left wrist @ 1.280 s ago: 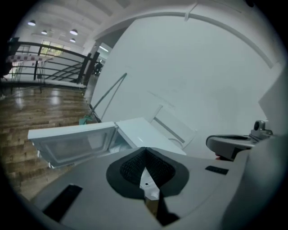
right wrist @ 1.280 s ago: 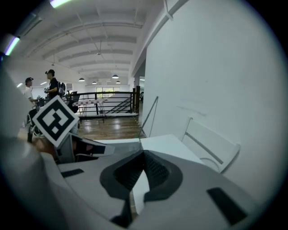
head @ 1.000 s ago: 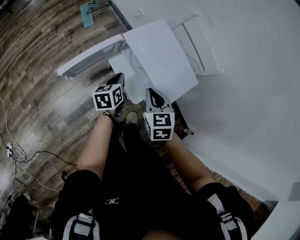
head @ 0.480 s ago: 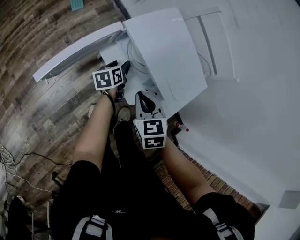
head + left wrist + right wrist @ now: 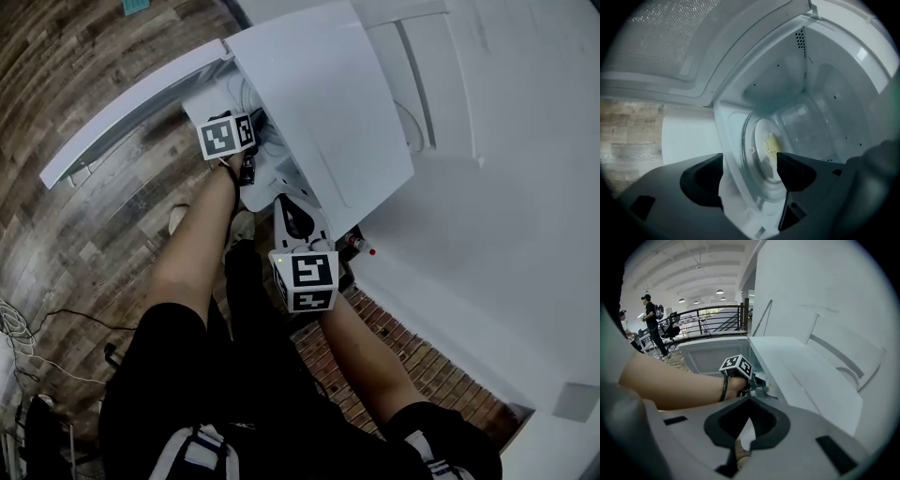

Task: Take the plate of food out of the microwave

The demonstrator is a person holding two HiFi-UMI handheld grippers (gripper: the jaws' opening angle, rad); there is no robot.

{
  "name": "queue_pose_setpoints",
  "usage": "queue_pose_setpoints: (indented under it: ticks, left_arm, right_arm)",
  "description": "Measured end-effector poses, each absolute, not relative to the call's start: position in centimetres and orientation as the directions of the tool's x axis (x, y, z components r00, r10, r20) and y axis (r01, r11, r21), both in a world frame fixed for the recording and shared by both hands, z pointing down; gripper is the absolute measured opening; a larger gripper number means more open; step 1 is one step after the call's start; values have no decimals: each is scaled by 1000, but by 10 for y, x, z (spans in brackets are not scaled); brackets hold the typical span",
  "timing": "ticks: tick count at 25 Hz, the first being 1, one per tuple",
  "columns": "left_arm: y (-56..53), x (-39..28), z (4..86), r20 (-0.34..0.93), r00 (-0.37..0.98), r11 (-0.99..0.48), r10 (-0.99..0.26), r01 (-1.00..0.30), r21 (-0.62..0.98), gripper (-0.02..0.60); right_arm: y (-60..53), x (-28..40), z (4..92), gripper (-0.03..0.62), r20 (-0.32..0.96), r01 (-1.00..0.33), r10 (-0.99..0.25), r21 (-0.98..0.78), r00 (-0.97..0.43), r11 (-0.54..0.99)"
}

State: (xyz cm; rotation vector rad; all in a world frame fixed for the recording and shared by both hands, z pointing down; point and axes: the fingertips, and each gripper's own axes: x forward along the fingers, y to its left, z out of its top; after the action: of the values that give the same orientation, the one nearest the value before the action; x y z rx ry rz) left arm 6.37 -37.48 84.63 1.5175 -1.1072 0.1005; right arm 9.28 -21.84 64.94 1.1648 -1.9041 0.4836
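Over on the left the door [image 5: 131,105] hangs wide open, so nothing blocks the way in. The left gripper [image 5: 750,162] is right at the mouth of the microwave [image 5: 323,89], its jaws opening and already spread wide. The front lip of the oven and the near side of the plate [image 5: 761,161] line up in the gap, but the pads aren't pressing on anything.

The plate sits inside on the glass tray [image 5: 806,126], with a small yellow bit of food [image 5: 772,144] on it. My take: push in a bit further so one jaw goes over the near rim and the other under it, and only then squeeze. Keep it level coming out so the food doesn't slide.

The plate's round, so there's no real long axis. It lies flat, face up, with its near rim towards the opening, and that's the edge to grab.

The right gripper [image 5: 744,446] hangs back outside the microwave, jaws pressed together on nothing. I'd bring it in to support the plate's far side.
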Motion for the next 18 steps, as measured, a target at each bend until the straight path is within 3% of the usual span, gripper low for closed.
queue_pose_setpoints:
  ticks: [8,15,18]
  left_arm:
    - [-384,74,866,676,492,113,-549,-758,643,359]
    - [-357,67,872,632,584,181,-509,-645,742,353]
    - [-345,62,867,554,650,187,-520,-546,817,271]
  right_arm:
    - [-203,89,656,12,824,-857,-514,71,-238,511]
    - [-199,81,659,12,822,-853,-504,45,-264,520]
    - [-200,76,663,12,819,-863,-505,23,-273,504]
